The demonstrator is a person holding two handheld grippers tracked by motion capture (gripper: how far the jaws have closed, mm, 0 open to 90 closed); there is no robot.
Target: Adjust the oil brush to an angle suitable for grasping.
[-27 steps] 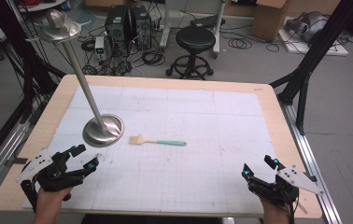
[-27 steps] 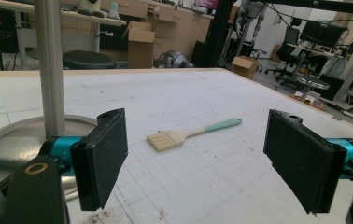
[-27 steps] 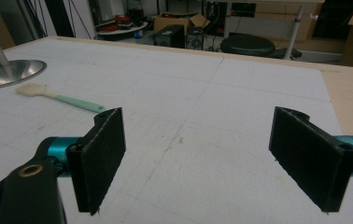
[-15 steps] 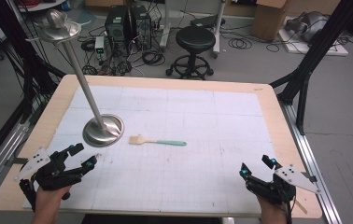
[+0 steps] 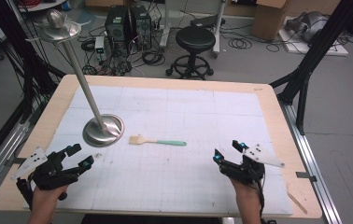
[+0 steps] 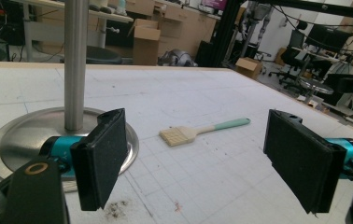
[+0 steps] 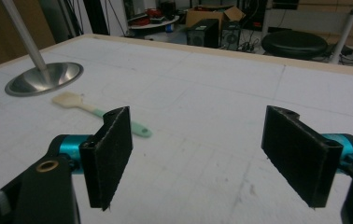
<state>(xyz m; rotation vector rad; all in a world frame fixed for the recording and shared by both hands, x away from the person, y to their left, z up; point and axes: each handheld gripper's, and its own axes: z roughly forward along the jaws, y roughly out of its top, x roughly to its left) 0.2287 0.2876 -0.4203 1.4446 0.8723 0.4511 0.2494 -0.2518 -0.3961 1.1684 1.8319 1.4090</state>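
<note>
Small pastry brush with pale bristles and mint-green handle (image 5: 157,141) lies mid-worktop beside the steel stand base (image 5: 102,130); left gripper (image 5: 75,156) and right gripper (image 5: 226,151), both released and empty, flank it near the front edge, poised to reach.

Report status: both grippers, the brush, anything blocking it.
Left gripper and right gripper open, empty, low over the table. Brush lies flat, untouched, between them. Metal stand sits just beside its bristles; otherwise clear approach.

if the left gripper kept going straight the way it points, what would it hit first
Probably the brush: it lies ahead between the open left gripper jaws, with bare table before it. Depth is hard to judge.
</note>
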